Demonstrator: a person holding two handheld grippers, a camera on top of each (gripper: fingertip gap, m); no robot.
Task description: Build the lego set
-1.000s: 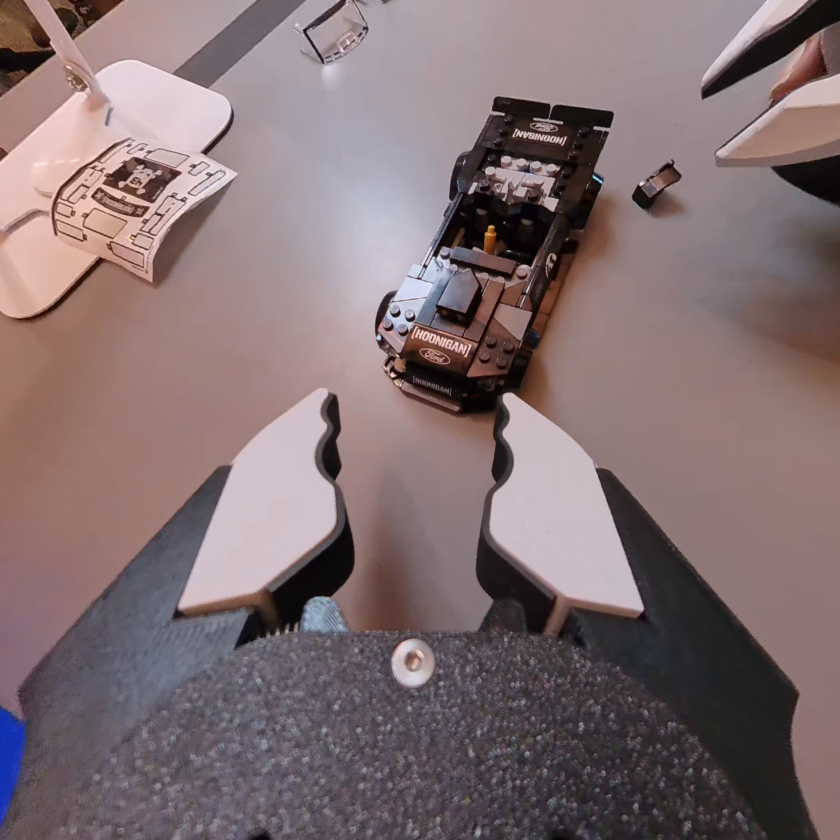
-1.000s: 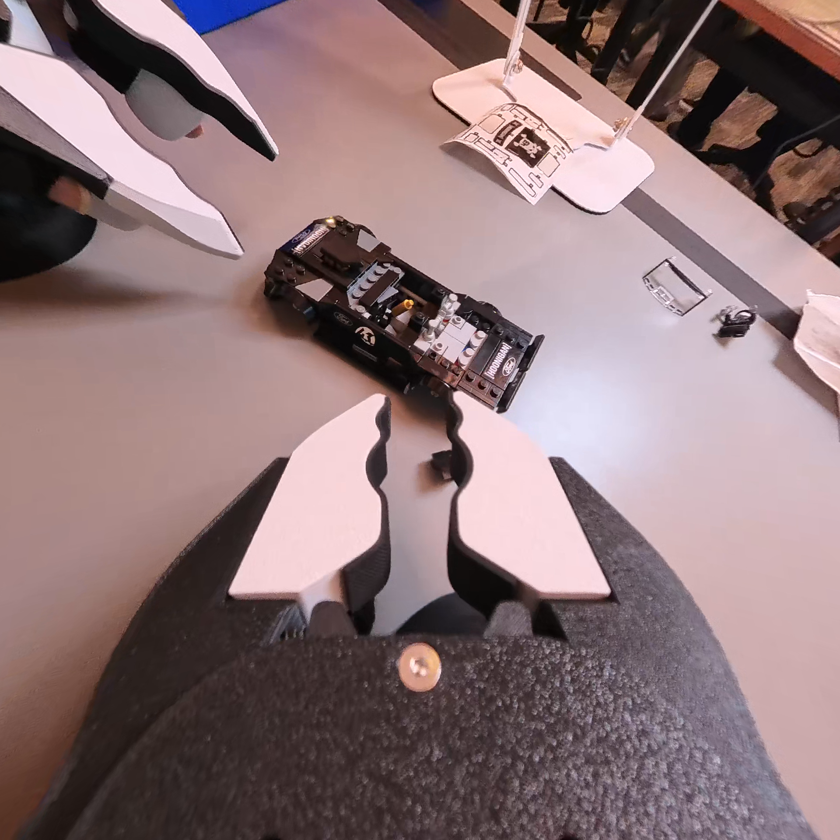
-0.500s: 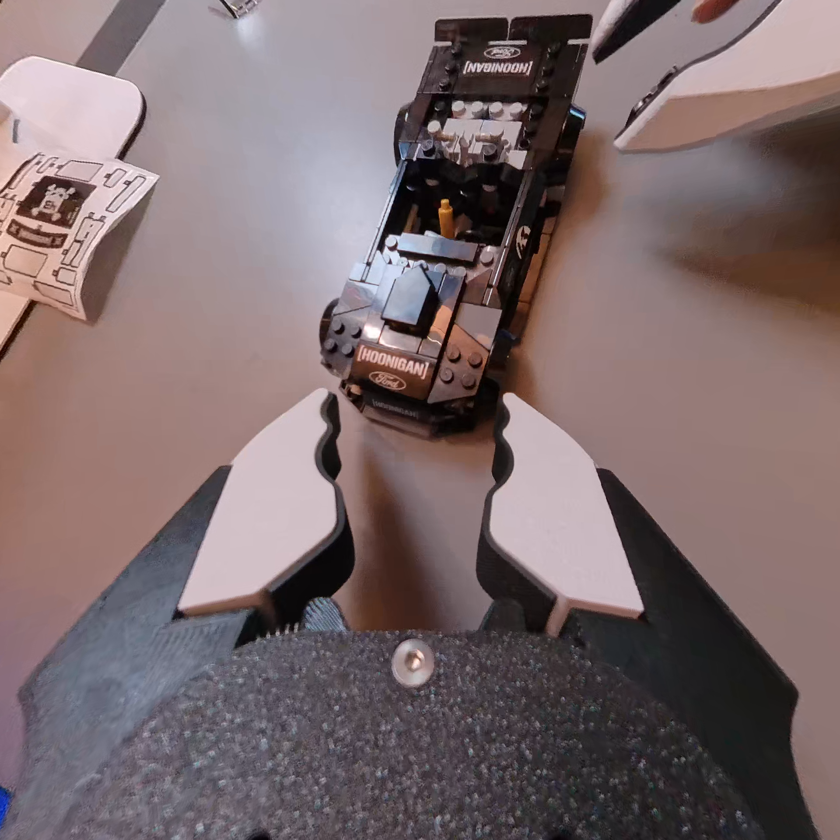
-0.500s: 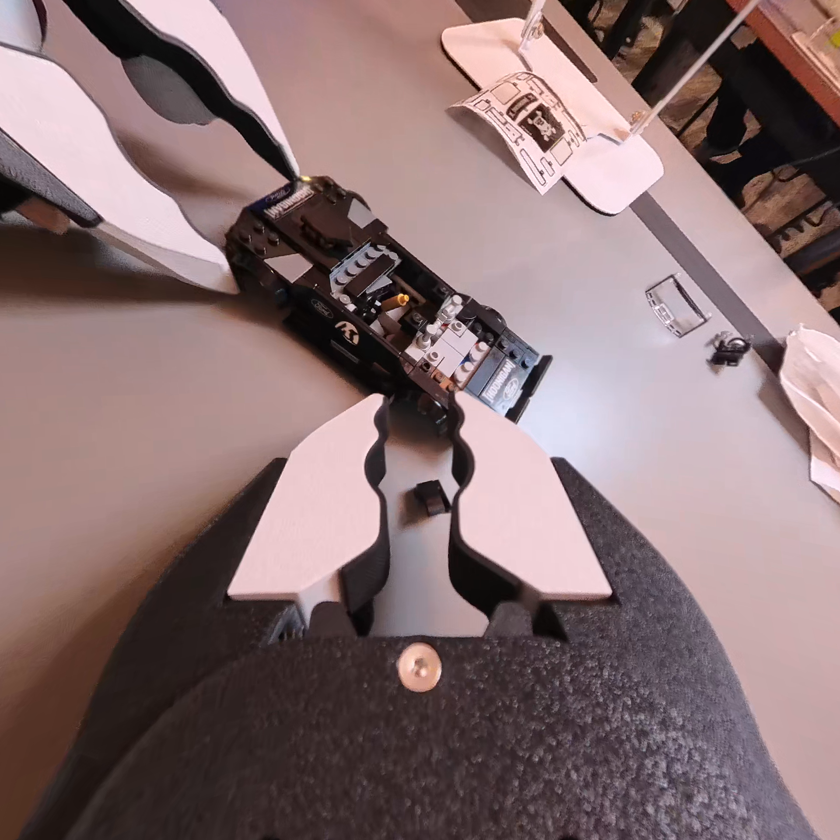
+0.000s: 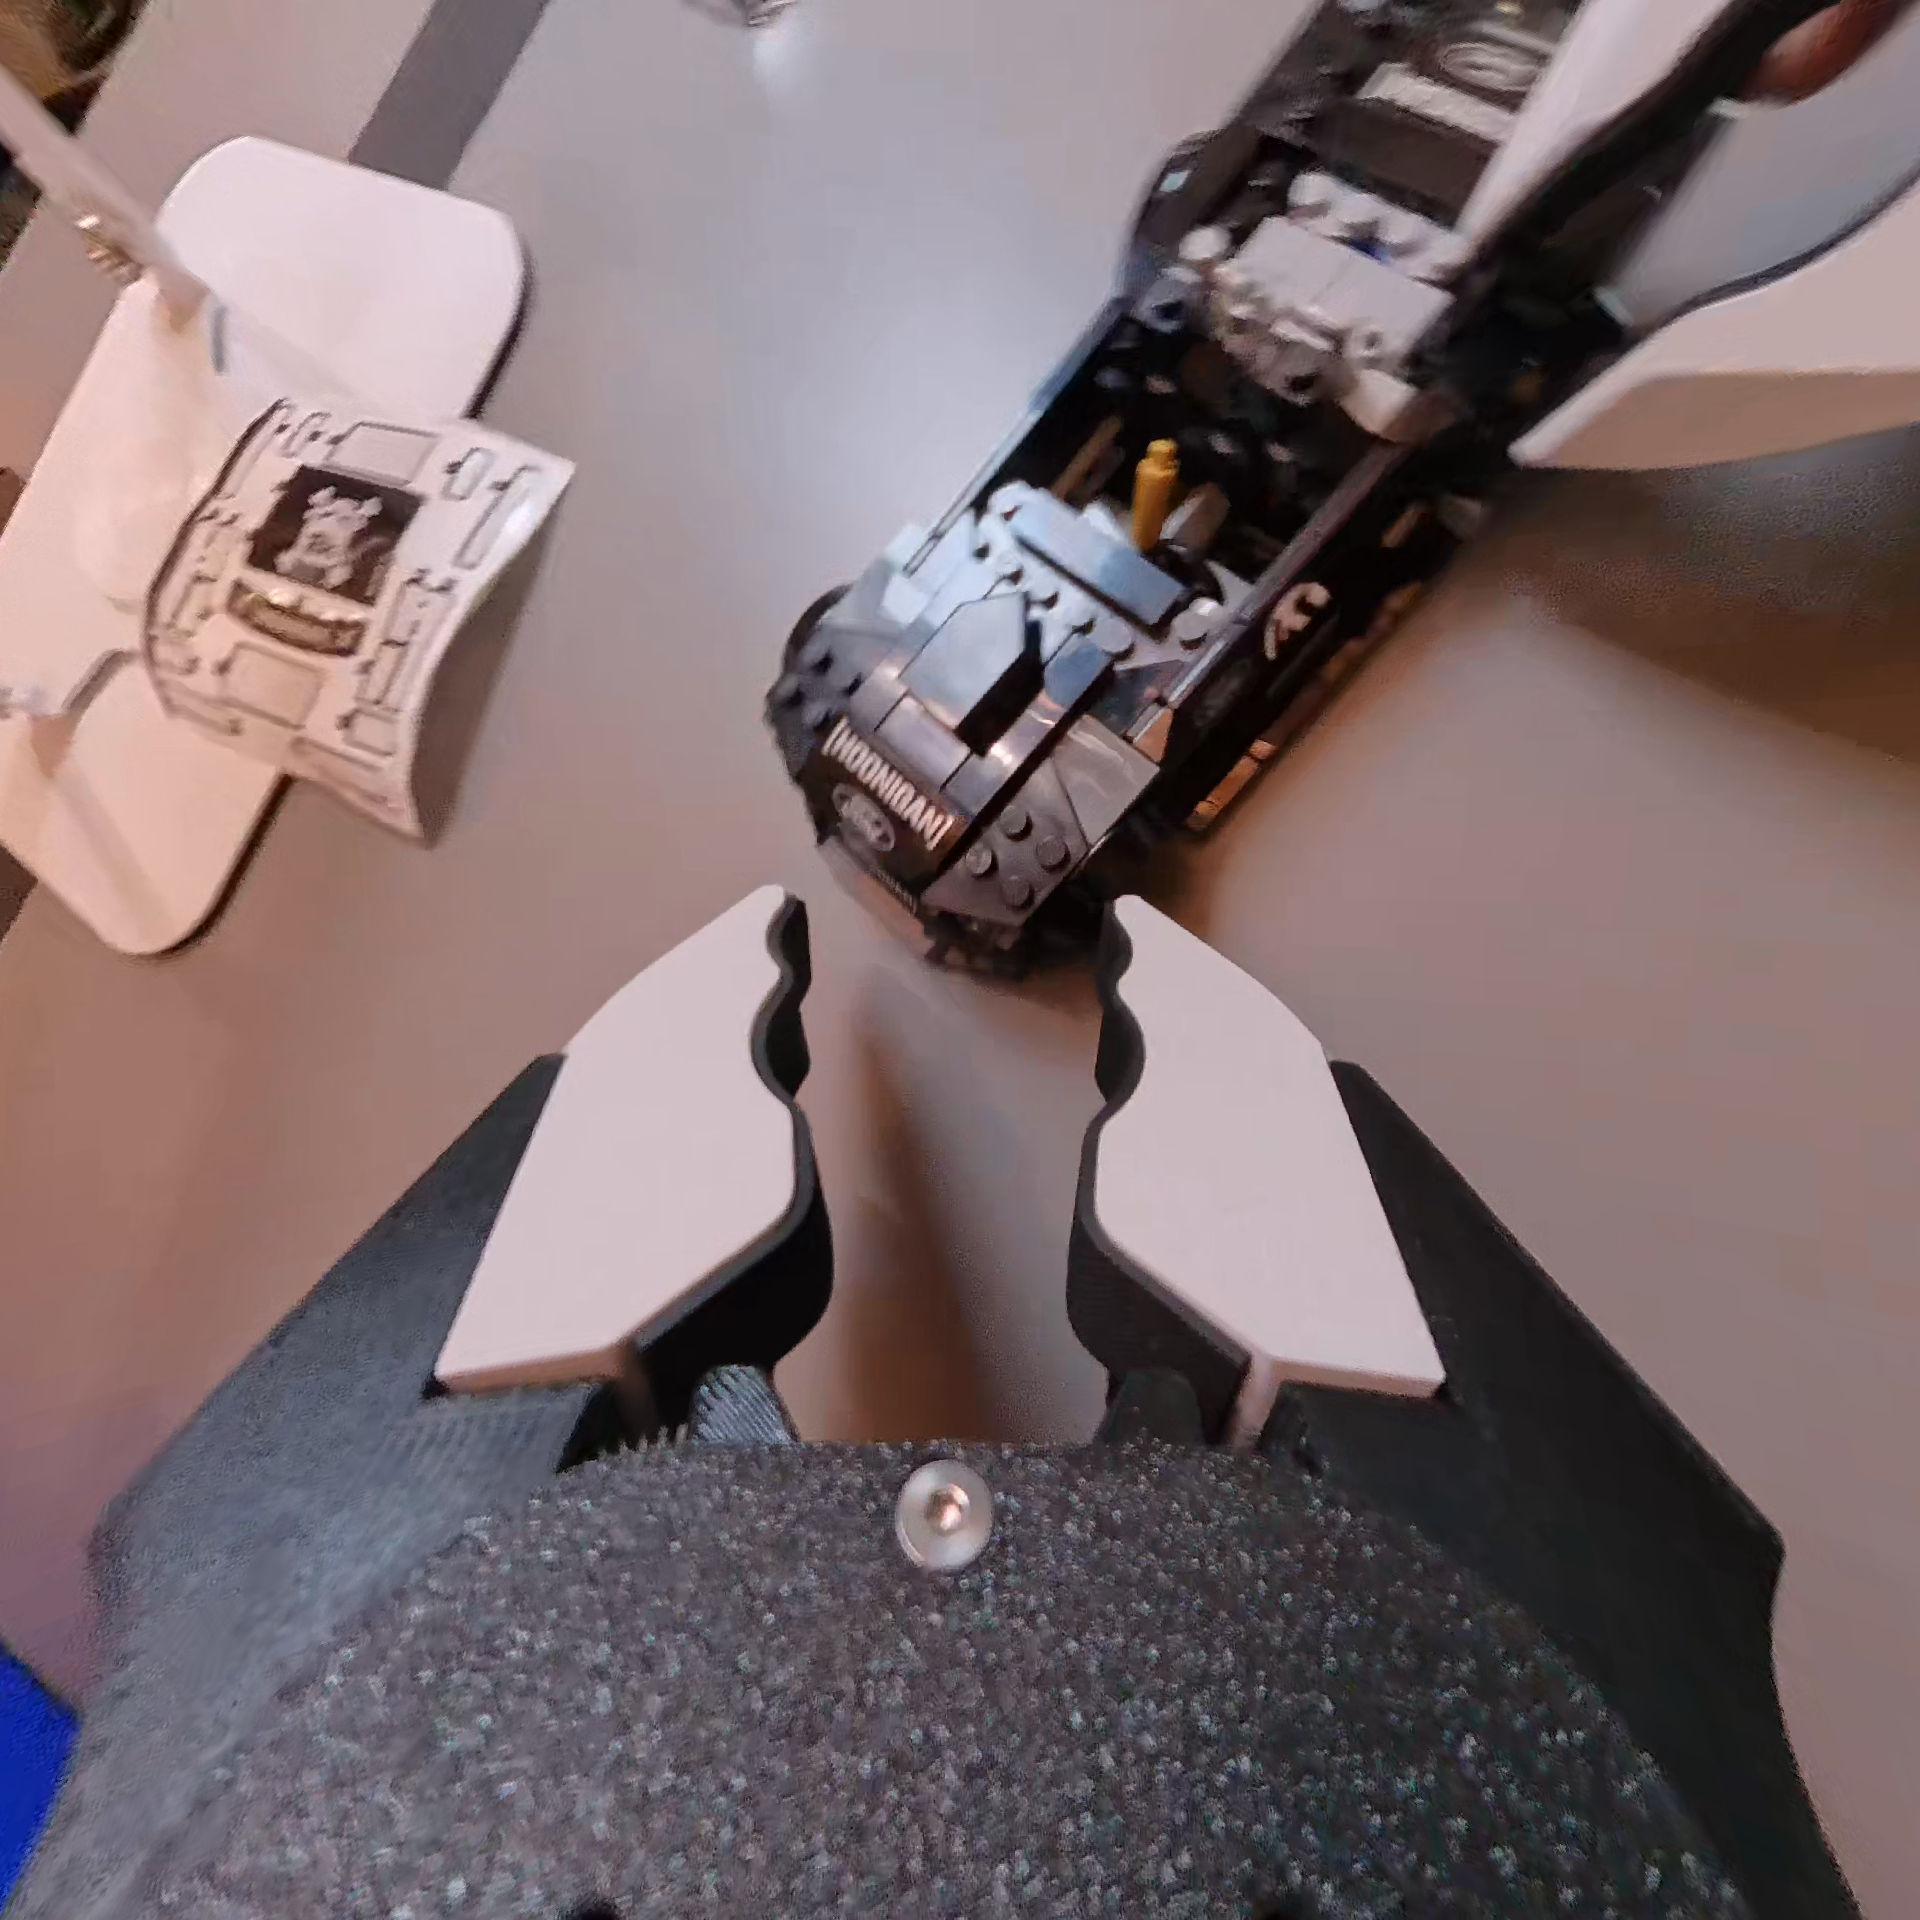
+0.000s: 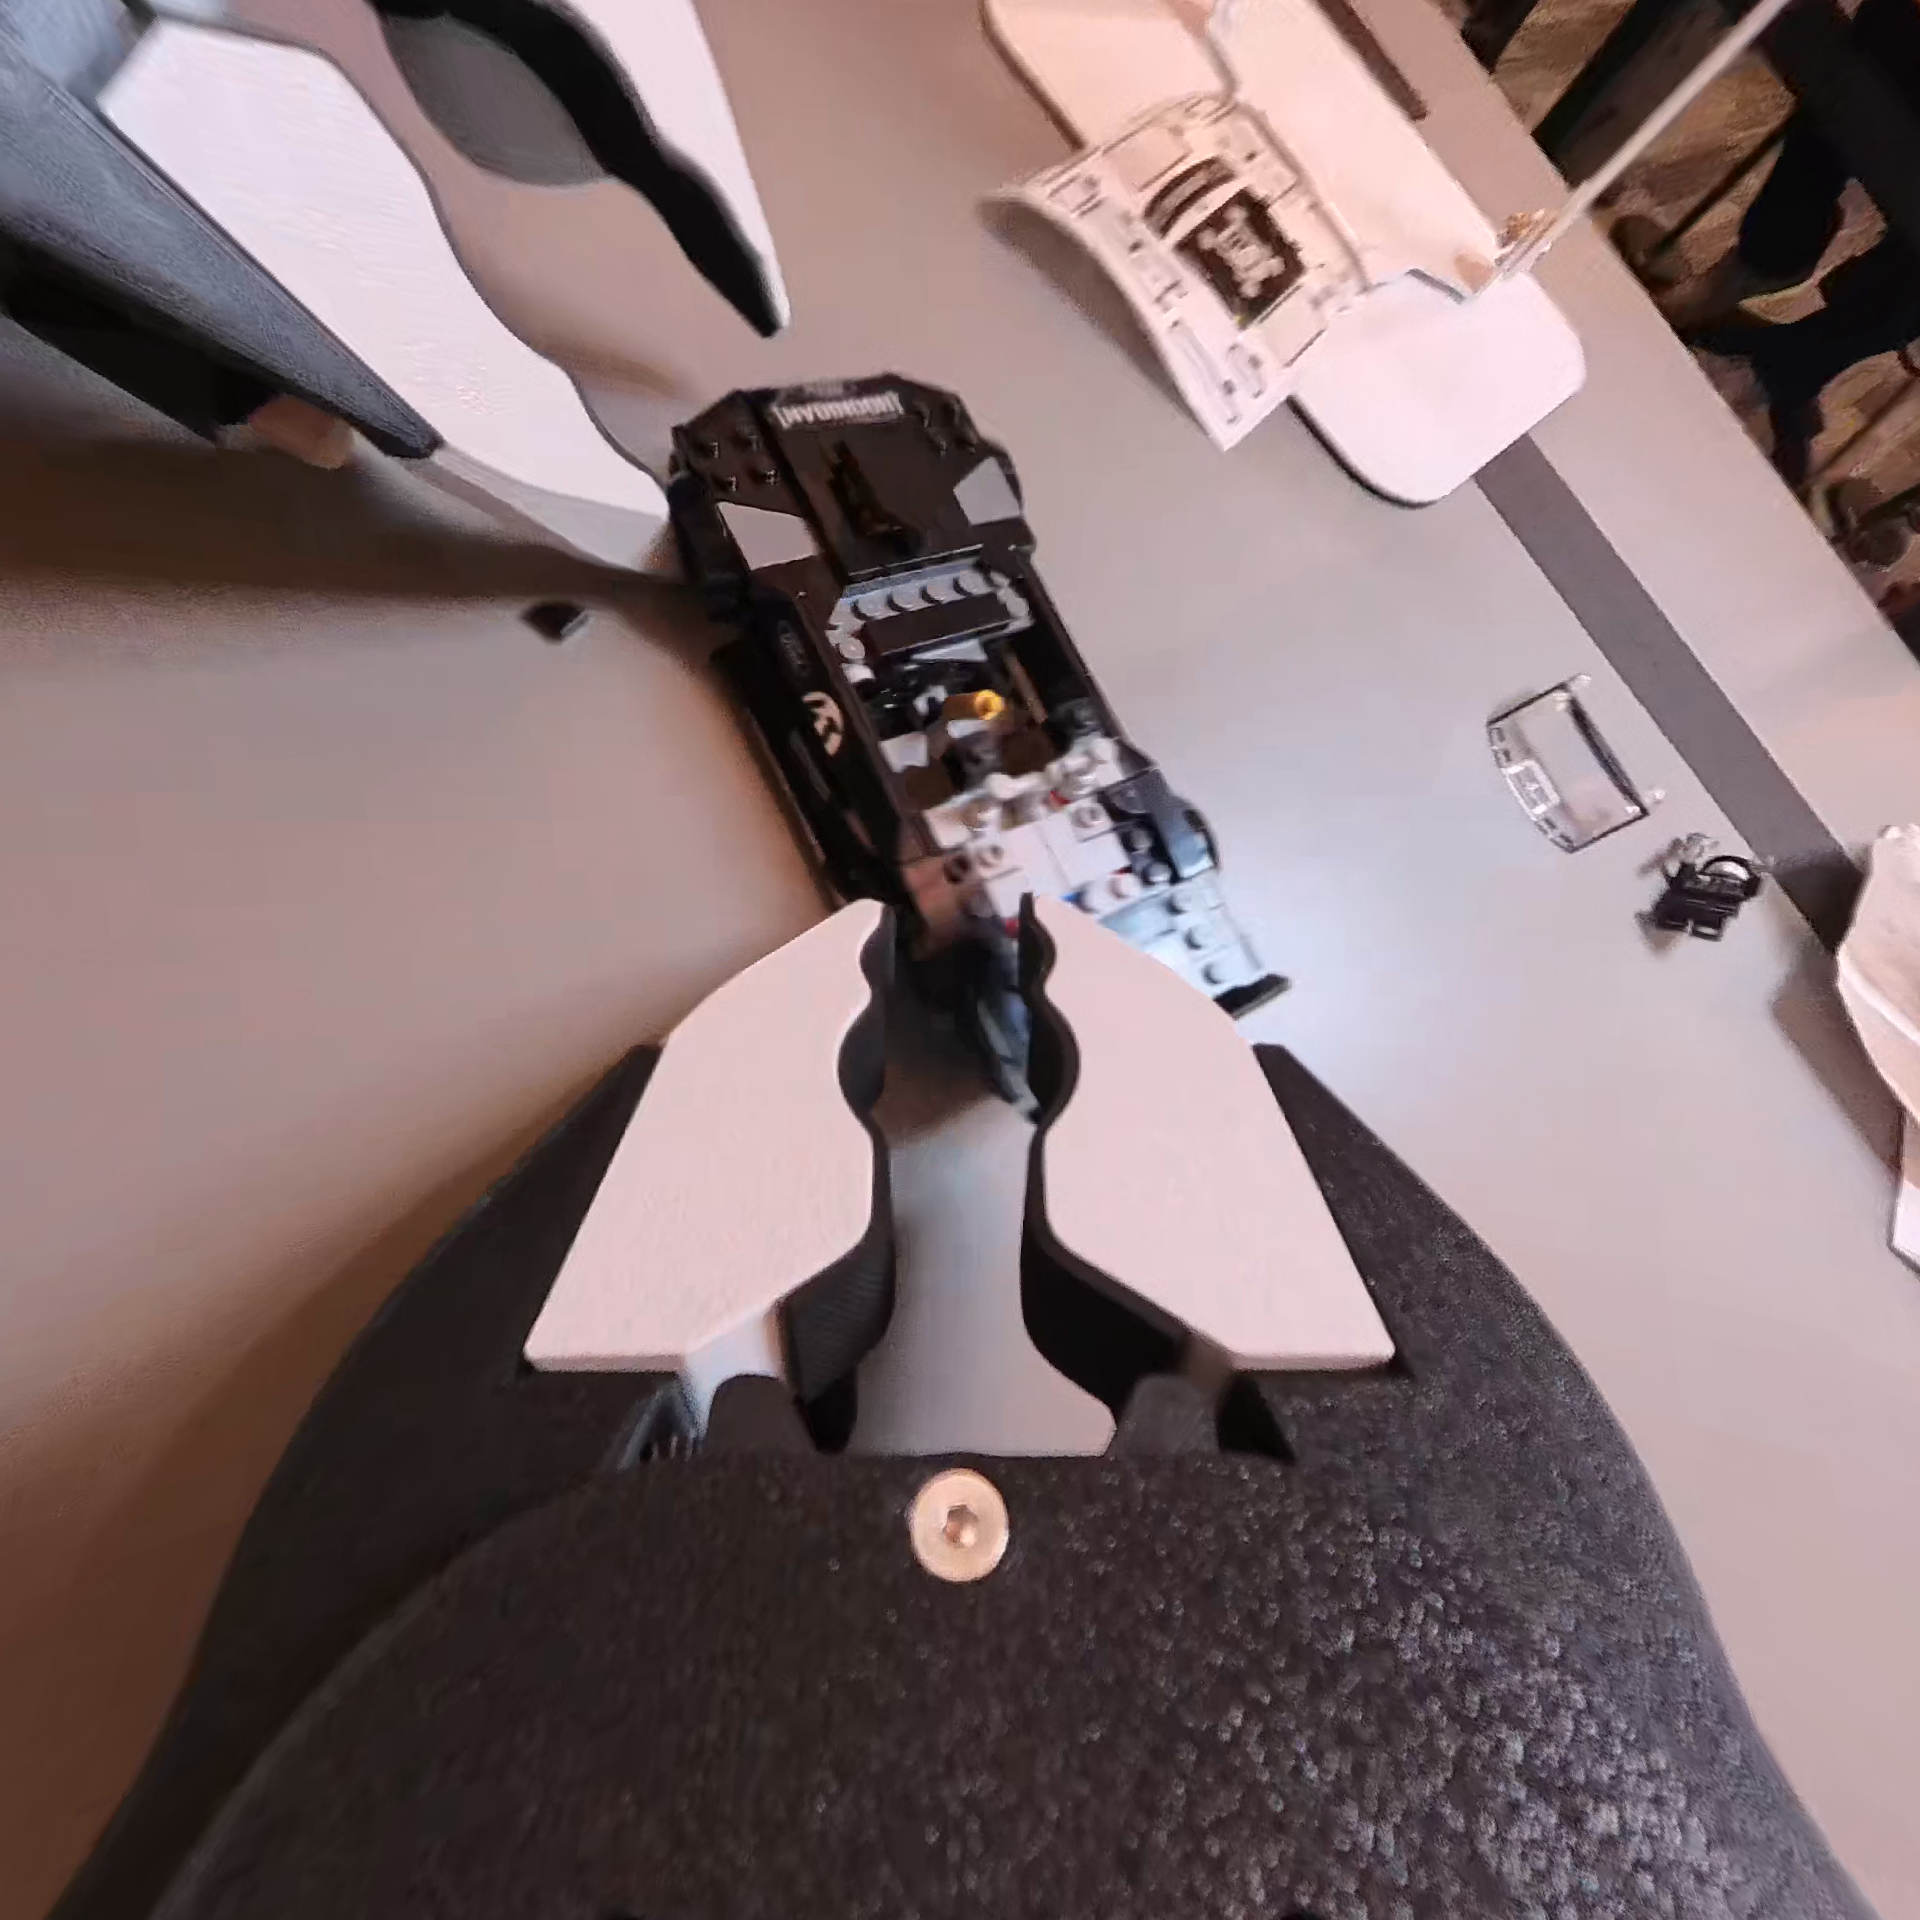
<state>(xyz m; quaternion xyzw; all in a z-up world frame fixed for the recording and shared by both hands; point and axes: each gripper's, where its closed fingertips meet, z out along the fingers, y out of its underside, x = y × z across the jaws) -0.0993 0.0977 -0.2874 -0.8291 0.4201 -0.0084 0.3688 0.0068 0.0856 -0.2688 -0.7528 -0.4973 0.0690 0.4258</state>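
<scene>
Warm indoor light, soft shadows on the grey table (image 5: 1558, 1039), glare on glossy bricks, motion blur, wide-angle edge bending.

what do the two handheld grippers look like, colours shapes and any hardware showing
Both match. The left gripper has two flat white fingers with wavy black inner edges, on ribbed black mounts. Behind sits a rounded, speckled black body with one silver screw. The right gripper has the same white fingers, black body and screw. No cables show.
</scene>
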